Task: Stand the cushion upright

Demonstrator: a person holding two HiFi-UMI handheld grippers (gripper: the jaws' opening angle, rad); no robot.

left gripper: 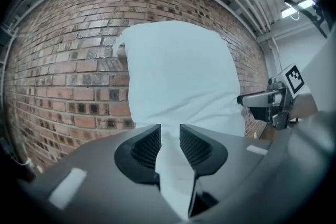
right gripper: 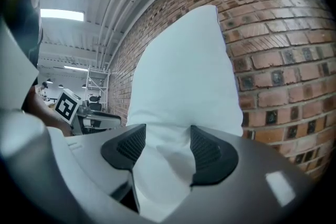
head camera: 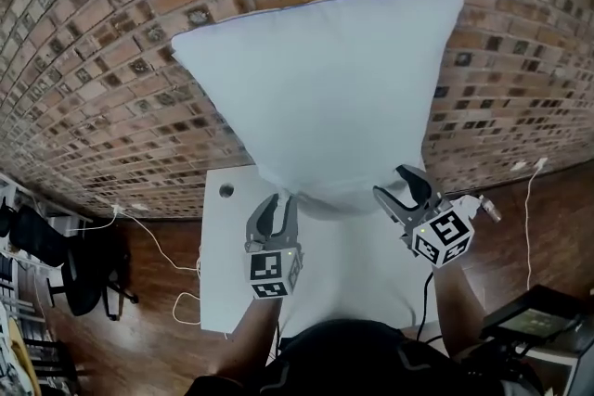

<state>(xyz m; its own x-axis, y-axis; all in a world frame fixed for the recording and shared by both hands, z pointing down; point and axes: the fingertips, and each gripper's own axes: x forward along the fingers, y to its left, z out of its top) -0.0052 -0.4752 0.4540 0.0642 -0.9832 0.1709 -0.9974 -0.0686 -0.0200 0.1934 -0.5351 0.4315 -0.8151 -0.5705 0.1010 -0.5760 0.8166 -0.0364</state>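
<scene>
Already nearly upright, the white cushion rises from the far side of the white bench, before a brick wall. The left claw and right claw each pinch its bottom edge. Only steadying and letting go seem left.

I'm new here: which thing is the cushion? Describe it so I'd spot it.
Find the brick wall, then the white table before it. The cushion is the big plain white pillow standing upright there, its lower edge pinched by the left gripper and right gripper; nothing else is soft.
</scene>
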